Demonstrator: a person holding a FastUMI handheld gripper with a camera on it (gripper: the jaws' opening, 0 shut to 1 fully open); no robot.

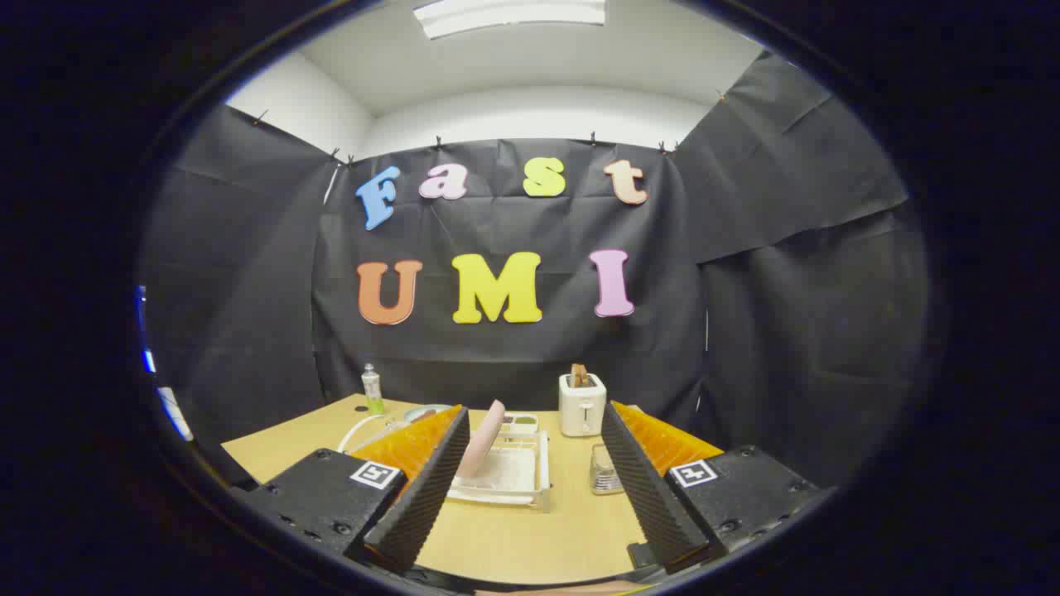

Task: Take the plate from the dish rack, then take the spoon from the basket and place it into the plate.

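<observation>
A pink plate (484, 439) stands on edge in a white dish rack (517, 472) on the wooden table (513, 538). It shows just ahead of my fingers, close beside the left one. A small wire basket (604, 472) stands to the right of the rack, next to the right finger; I cannot make out the spoon in it. My gripper (534, 422) is open, with its fingers spread wide and nothing between them. It hovers over the near part of the table, short of the rack.
A white toaster (581, 404) with toast in it stands behind the basket near the back wall. A small green-tinted bottle (373, 389) sits at the back left of the table. A pale bowl (426, 411) and a white cable lie left of the rack.
</observation>
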